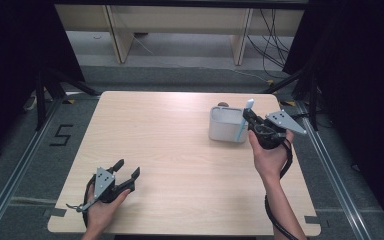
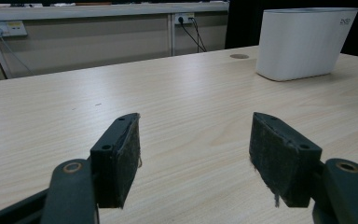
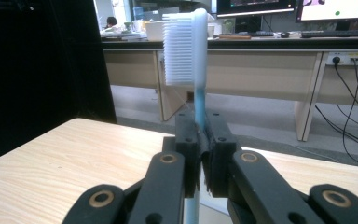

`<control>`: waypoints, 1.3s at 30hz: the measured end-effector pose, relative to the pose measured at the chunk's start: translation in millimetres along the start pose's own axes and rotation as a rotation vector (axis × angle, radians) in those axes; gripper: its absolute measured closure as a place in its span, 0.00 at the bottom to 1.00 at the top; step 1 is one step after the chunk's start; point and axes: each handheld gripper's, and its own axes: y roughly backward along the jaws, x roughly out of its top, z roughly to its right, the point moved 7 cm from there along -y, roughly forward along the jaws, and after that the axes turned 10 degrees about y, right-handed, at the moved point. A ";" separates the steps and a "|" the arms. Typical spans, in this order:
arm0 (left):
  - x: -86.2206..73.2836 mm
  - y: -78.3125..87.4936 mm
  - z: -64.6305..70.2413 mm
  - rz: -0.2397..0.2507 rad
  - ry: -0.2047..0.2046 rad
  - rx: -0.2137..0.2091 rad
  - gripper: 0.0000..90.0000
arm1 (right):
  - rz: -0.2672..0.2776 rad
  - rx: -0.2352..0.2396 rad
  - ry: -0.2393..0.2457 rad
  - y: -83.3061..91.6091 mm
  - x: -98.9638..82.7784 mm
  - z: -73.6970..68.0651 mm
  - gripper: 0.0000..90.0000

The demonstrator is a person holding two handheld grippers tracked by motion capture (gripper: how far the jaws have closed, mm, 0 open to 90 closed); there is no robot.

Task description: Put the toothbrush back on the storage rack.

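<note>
The table [image 1: 180,165] is pale wood-grain laminate with rounded corners, bare across most of its top. It stands on a grey floor between two metal rails; a "5" [image 1: 61,135] is taped on the floor to its left, and black curtains close in both sides. Beyond the far edge runs a long light-wood bench with cables trailing under its right end. The right gripper view looks across to desks with monitors.

Counted: one table, one white tub [image 1: 226,125], one toothbrush [image 1: 243,121], two grippers — one per hand.

The tub sits near the table's far right part, upright. A small round brown thing [image 1: 223,104] shows just behind it; what it is I cannot tell.

The right gripper [image 1: 250,120] is clamped tight on the toothbrush's blue handle, holding it upright with the white bristle head on top, just beside the tub's right wall — whether brush and tub touch is unclear.

The left gripper [image 1: 129,168] rests low at the table's near left corner, jaws spread wide with nothing between them, well apart from the tub.
</note>
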 end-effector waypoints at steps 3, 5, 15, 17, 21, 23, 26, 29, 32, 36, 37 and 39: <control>0.0 -0.2 0.1 0.000 0.000 -0.001 0.37 | -0.014 -0.010 0.000 -0.8 -0.4 2.7 0.96; 0.0 0.0 0.1 0.000 0.001 0.000 0.37 | 0.005 -0.016 0.004 -2.7 1.2 4.6 0.96; 0.3 -0.6 -0.2 0.005 0.003 -0.001 0.37 | 0.006 -0.030 0.012 -5.9 5.1 12.2 0.96; 0.7 -1.5 -0.2 0.016 0.005 -0.011 0.37 | -0.005 -0.025 -0.003 -6.1 5.0 12.2 0.96; 0.0 0.1 -0.4 -0.002 0.005 0.000 0.37 | -0.002 -0.038 0.010 -6.9 6.7 16.0 0.96; 0.2 -0.5 -0.3 0.005 0.005 -0.002 0.37 | 0.002 -0.038 0.010 -7.8 8.0 16.9 0.96; 0.8 -1.6 -0.1 0.018 0.006 -0.010 0.37 | 0.001 -0.040 0.006 -8.7 9.8 18.5 0.96; 0.8 -1.6 -0.2 0.018 0.007 -0.010 0.37 | 0.012 -0.047 0.011 -9.8 13.0 21.6 0.96; 0.8 -1.6 -0.2 0.018 0.007 -0.011 0.37 | 0.015 -0.053 -0.002 -10.4 16.2 22.4 0.96; 0.8 -1.6 -0.1 0.019 0.008 -0.012 0.37 | 0.016 -0.065 0.020 -10.2 20.2 26.3 0.96; 0.8 -1.6 -0.1 0.019 0.007 -0.012 0.37 | 0.013 -0.065 0.005 -10.0 21.0 25.6 0.96; 0.8 -1.6 0.0 0.019 0.007 -0.012 0.37 | 0.018 -0.061 0.012 -11.0 23.0 26.8 0.96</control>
